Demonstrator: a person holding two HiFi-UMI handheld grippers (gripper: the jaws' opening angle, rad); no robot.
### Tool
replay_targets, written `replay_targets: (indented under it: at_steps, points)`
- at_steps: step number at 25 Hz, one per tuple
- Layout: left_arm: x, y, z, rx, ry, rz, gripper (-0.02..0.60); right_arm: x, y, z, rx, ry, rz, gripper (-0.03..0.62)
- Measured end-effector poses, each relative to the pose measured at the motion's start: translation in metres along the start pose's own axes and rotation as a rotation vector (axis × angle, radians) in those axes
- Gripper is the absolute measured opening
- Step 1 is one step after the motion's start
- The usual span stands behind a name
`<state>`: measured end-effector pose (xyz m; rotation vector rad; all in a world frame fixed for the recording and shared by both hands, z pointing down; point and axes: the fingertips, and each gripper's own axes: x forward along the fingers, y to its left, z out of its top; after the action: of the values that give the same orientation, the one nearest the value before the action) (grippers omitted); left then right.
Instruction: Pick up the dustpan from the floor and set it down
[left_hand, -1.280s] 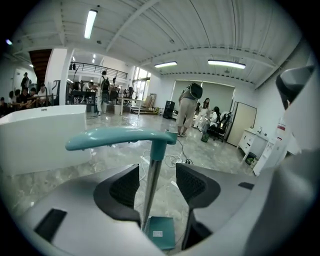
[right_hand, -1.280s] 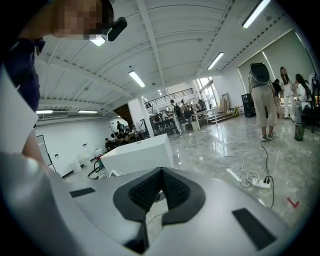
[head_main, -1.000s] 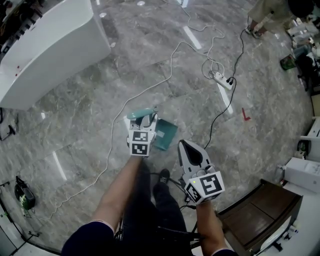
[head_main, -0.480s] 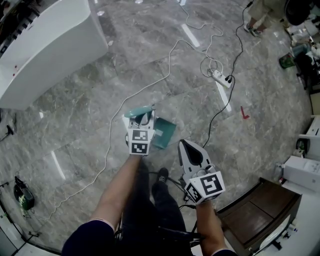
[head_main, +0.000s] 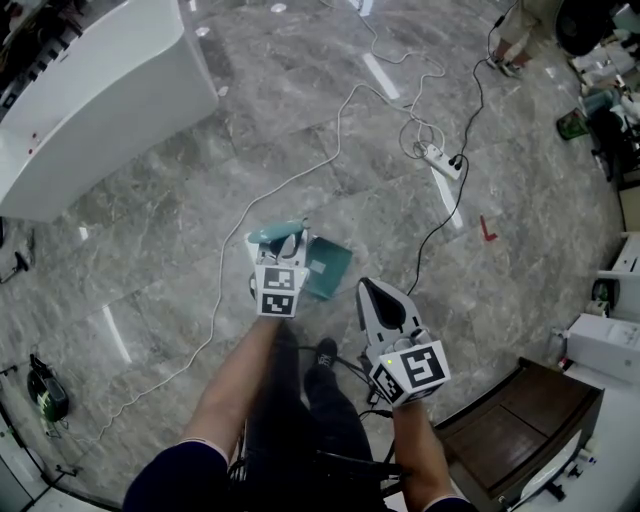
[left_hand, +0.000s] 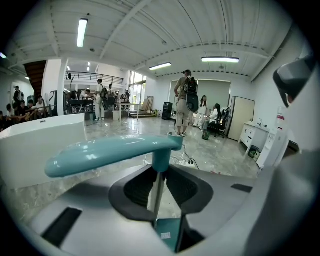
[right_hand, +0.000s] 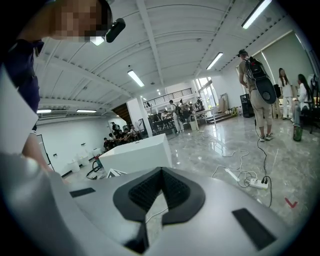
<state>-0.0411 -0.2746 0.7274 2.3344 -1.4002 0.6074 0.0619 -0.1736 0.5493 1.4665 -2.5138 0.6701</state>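
Observation:
A teal dustpan stands on the grey marble floor, its long handle pointing left. My left gripper reaches down over it. In the left gripper view the handle runs across above the jaws, and its thin upright stem sits between the dark pads. The jaws are closing and both pads lie against the stem. My right gripper hangs to the right of the pan, apart from it. Its jaws are shut with nothing between them.
A white counter stands at the far left. A white cable and a power strip lie beyond the dustpan. A dark wooden cabinet is at the lower right. My own shoes are just below the pan. People stand further off.
The left gripper's fingers have drawn in around the dustpan's stem. The right gripper has kept still.

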Motion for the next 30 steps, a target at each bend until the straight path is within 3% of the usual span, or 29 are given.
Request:
replay_targets:
  at_steps: [11,23,30]
  points:
    - [-0.062,-0.023,0.064,0.069,-0.110,-0.025,0.098,-0.024,0.024,0.033,-0.029,-0.062,0.023,0.006]
    - [-0.178,-0.061,0.172,0.113,-0.236,-0.075,0.098,-0.066,0.066,0.107,-0.085,-0.194,0.063,0.006]
    - [-0.239,-0.084,0.219,0.132,-0.295,-0.098,0.098,-0.093,0.082,0.130,-0.104,-0.246,0.084,0.006]
